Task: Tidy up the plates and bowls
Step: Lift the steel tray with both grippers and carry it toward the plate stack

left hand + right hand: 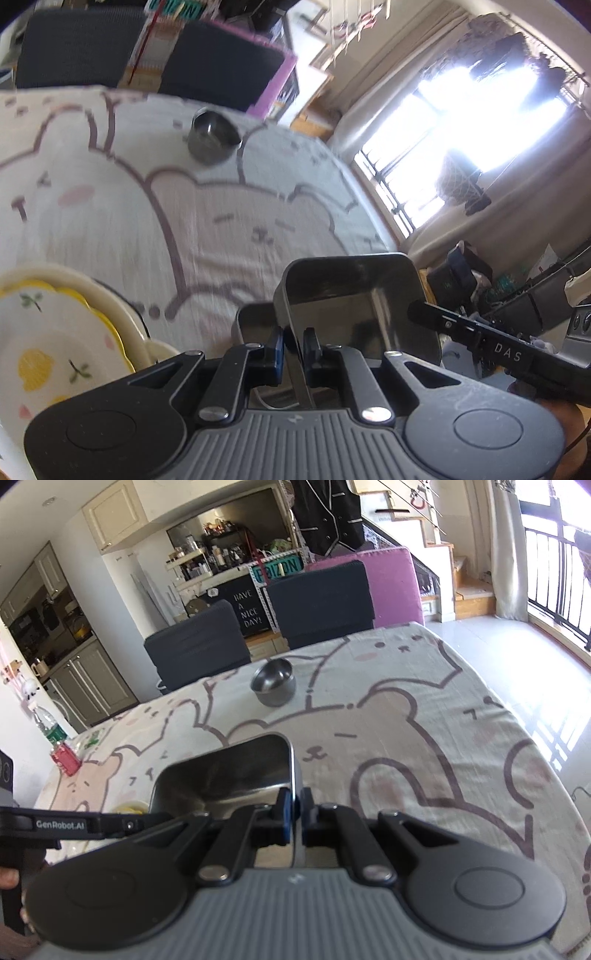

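Above the near edge of the bench, both tongs grip one square steel tray [236, 775]: the left tongs [293, 345] clamp its left wall, the right tongs [294, 814] its right wall, probably to carry it level. A round steel bowl [274, 682] waits near the far edge; flowered plates [44, 332] sit stacked at the left. A bear-print cloth [406, 746] covers the bench in a sunlit room.

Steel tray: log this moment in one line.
steel tray held off cloth | left hand-held gripper shut on left wall | right hand-held gripper shut on right wall | bowl beyond
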A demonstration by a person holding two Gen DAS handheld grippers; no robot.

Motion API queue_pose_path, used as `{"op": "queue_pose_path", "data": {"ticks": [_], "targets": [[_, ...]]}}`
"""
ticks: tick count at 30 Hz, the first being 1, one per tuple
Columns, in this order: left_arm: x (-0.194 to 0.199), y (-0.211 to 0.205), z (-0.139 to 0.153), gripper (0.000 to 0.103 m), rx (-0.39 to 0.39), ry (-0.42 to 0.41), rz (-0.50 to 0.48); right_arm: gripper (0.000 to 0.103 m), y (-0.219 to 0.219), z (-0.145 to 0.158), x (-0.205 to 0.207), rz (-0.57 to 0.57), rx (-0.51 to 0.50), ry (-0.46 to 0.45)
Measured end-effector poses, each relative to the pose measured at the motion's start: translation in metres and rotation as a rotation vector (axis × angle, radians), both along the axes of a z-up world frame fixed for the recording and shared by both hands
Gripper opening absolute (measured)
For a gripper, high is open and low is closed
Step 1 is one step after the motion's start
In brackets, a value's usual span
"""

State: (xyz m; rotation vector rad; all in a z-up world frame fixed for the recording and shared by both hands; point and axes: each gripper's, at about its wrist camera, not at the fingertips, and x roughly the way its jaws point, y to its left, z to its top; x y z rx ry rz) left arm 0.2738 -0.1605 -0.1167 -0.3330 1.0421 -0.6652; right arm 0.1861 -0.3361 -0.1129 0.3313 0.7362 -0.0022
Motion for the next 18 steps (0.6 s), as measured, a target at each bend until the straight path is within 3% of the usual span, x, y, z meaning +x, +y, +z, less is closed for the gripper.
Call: {"op": "queue_pose_path", "data": {"ticks": [18], "targets": [[0.014, -0.028, -0.032, 0.01, 0.177, 0.025, -0.075, 0.008, 0.0, -0.041, 0.015, 0.0, -0.034, 0.091]]}}
